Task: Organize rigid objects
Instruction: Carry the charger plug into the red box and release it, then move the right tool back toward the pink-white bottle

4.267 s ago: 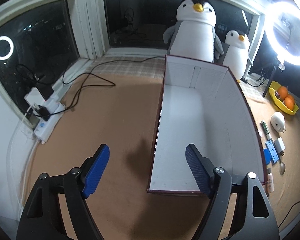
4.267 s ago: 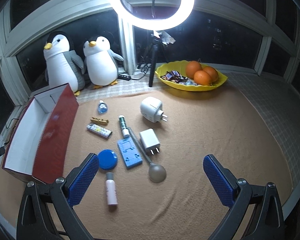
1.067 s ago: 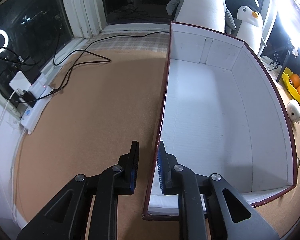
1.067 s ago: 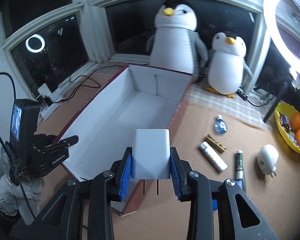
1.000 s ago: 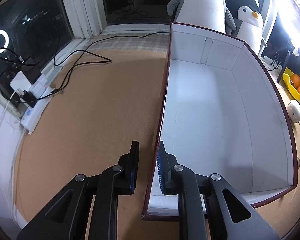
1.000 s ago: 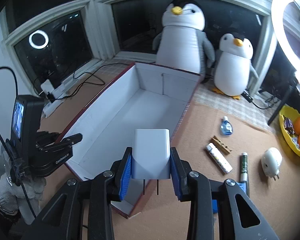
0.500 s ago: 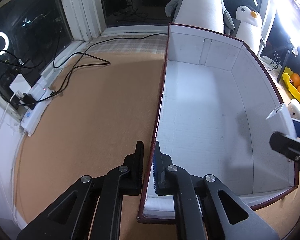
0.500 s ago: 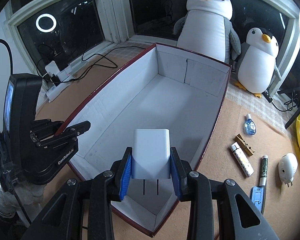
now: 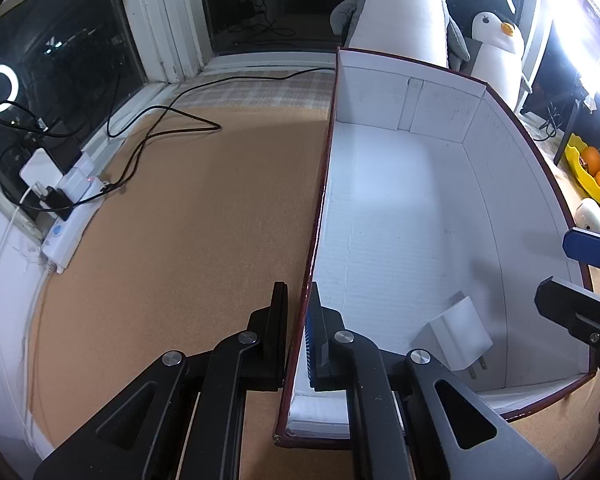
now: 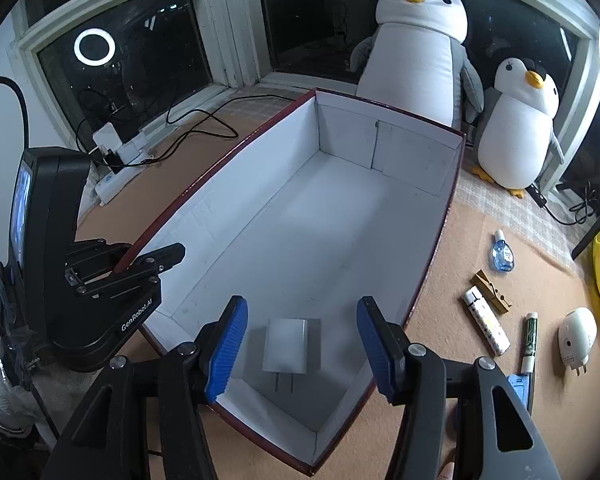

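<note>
A long box (image 9: 327,184) with white inside and dark red outside lies on the brown mat. My left gripper (image 9: 297,300) is shut on its left wall near the front corner, one finger inside and one outside; it also shows in the right wrist view (image 10: 140,258). A white plug charger (image 10: 286,346) lies flat on the box (image 10: 380,148) floor, prongs toward me. My right gripper (image 10: 300,320) hovers over it, its jaws opening, blue pads clear of the charger. The left wrist view shows the charger (image 9: 456,334) in the near right corner and the right gripper (image 9: 576,276) above the right wall.
Right of the box lie a small dropper bottle (image 10: 501,254), clothespin (image 10: 492,286), white tube (image 10: 486,326), green pen (image 10: 529,338) and round white plug (image 10: 576,334). A yellow bowl of oranges (image 9: 592,176) sits far right. Two plush penguins (image 10: 416,52) stand behind. Power strip and cables (image 9: 68,216) lie left.
My right gripper carried the charger over the box, then its jaws spread and the charger dropped onto the box floor. My left gripper closed fully on the box wall.
</note>
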The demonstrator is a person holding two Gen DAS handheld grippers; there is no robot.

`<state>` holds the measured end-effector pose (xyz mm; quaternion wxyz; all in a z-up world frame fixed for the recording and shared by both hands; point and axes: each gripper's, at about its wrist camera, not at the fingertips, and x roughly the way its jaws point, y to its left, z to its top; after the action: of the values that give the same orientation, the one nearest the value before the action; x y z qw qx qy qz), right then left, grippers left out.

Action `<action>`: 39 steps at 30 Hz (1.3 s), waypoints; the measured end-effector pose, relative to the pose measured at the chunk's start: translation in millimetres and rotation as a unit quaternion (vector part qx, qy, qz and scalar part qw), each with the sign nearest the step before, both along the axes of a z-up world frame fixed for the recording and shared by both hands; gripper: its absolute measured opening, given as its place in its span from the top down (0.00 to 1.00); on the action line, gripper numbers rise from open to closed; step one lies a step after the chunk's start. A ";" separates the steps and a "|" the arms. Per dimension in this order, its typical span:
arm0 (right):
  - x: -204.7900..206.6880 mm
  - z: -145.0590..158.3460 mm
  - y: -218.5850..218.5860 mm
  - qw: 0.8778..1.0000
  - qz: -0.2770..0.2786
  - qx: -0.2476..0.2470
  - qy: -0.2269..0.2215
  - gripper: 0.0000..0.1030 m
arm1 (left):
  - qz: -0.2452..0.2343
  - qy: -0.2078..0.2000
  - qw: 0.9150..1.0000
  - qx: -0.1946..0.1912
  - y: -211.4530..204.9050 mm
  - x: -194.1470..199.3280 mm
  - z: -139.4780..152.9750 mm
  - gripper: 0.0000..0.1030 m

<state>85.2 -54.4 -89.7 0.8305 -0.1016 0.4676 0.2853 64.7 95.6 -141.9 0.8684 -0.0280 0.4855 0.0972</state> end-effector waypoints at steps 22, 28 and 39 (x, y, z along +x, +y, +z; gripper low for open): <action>-15.0 58.0 -127.8 0.979 -0.129 0.151 -0.042 0.26 | -0.018 0.006 1.000 0.013 -2.6 1.8 -1.3 0.94; -13.0 45.8 -175.1 0.975 -0.184 0.123 -0.032 0.20 | -0.026 0.011 1.000 0.011 -2.2 2.5 -1.9 0.93; -30.2 -9.3 -213.5 0.971 -0.231 0.048 0.028 0.20 | -0.036 0.016 0.999 0.003 -1.3 3.8 -3.1 0.91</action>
<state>55.0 -267.9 -99.0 0.8644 0.0576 0.4871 0.1107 68.5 94.2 -145.0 0.8633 -0.0061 0.5000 0.0681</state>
